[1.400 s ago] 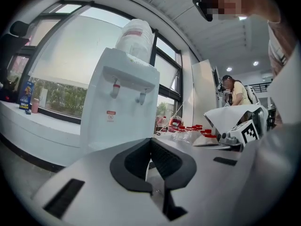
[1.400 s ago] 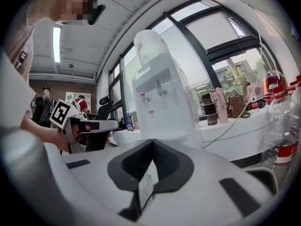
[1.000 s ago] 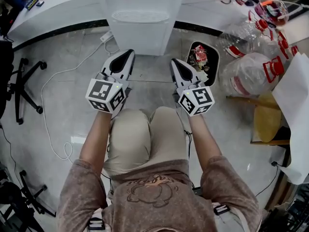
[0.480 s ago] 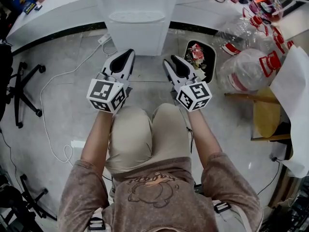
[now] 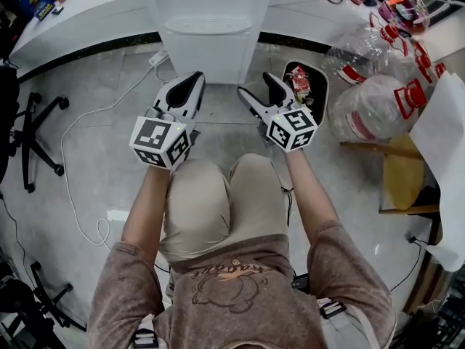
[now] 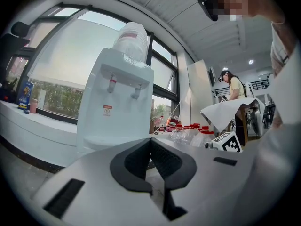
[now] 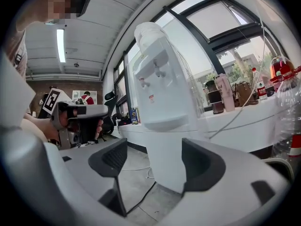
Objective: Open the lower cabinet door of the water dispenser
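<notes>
"Two grippers: how did they stand?"

"The left gripper (image 5: pixel 190 80) had its jaws together on nothing. The right gripper (image 5: pixel 256 86) had just been opening its jaws; they stood wide apart and empty."

"And the water dispenser (image 5: pixel 211 31)?"

"It stood upright on the floor against the counter (image 5: pixel 87 9), long axis vertical. Its taps and lower cabinet door (image 7: pixel 170 157) faced the person, near the grippers but untouched."

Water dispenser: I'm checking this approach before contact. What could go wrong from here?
On the right gripper the empty jaws have just been opening; no handle shows on the tall white water dispenser, so they might close on its corner. The black waste bin of rubbish sits beside that gripper and could get knocked.
</notes>
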